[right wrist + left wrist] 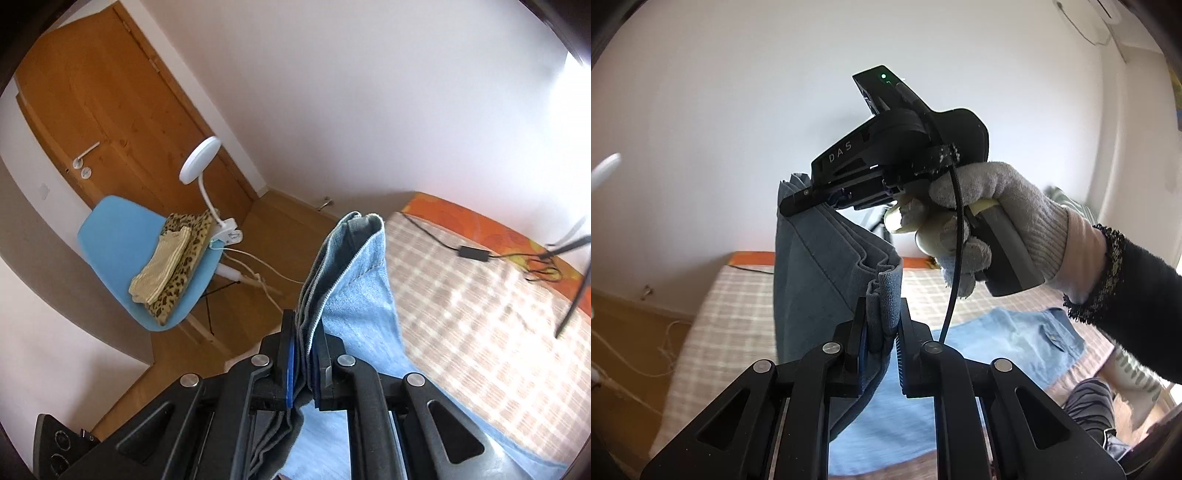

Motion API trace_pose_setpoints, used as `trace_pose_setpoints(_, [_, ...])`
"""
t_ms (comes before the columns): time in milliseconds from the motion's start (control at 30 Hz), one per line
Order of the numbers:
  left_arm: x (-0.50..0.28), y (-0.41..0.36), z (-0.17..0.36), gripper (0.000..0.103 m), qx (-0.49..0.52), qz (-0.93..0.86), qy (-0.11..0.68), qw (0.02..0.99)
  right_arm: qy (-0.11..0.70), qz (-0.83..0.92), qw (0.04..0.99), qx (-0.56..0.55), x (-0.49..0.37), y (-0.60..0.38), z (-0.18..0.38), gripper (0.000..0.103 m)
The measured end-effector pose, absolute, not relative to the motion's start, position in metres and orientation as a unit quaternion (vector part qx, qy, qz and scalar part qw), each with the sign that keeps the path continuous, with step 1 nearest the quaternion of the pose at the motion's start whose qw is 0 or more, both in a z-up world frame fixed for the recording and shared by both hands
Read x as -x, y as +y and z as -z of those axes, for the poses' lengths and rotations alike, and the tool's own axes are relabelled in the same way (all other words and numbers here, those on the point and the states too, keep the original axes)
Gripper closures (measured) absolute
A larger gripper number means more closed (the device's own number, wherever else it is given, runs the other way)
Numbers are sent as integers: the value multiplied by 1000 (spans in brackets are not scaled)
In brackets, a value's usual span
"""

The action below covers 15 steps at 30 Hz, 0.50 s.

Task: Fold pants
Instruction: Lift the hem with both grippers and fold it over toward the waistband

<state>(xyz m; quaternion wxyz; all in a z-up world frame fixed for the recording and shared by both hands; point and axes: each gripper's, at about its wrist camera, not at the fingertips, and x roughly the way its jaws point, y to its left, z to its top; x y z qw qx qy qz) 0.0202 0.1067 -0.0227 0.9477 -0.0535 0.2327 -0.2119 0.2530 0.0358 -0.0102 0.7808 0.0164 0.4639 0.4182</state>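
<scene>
1. Above the bed (pixel 738 291), both tongs hold the pants (pixel 816 280) aloft: left gripper (pixel 881 325) and right gripper (pixel 304 354) each clamp bunched denim edges.
2. Layers look stacked; laying down and final folds remain, I judge.

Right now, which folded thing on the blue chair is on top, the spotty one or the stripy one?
The pale striped folded cloth is on top. The leopard-print cloth lies underneath, its spotted edges sticking out around it on the blue chair.
</scene>
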Motion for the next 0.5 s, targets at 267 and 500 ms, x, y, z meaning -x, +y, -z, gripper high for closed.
trace_pose_setpoints(267, [-31,44,35,92,31,263,254,930,477,-371,796,-32,-235,-63,23,99])
trace_pose_setpoints(500, [-35,-21,61,92,33,312,292,903,509,-321,798,-41,-229,-139,57,99])
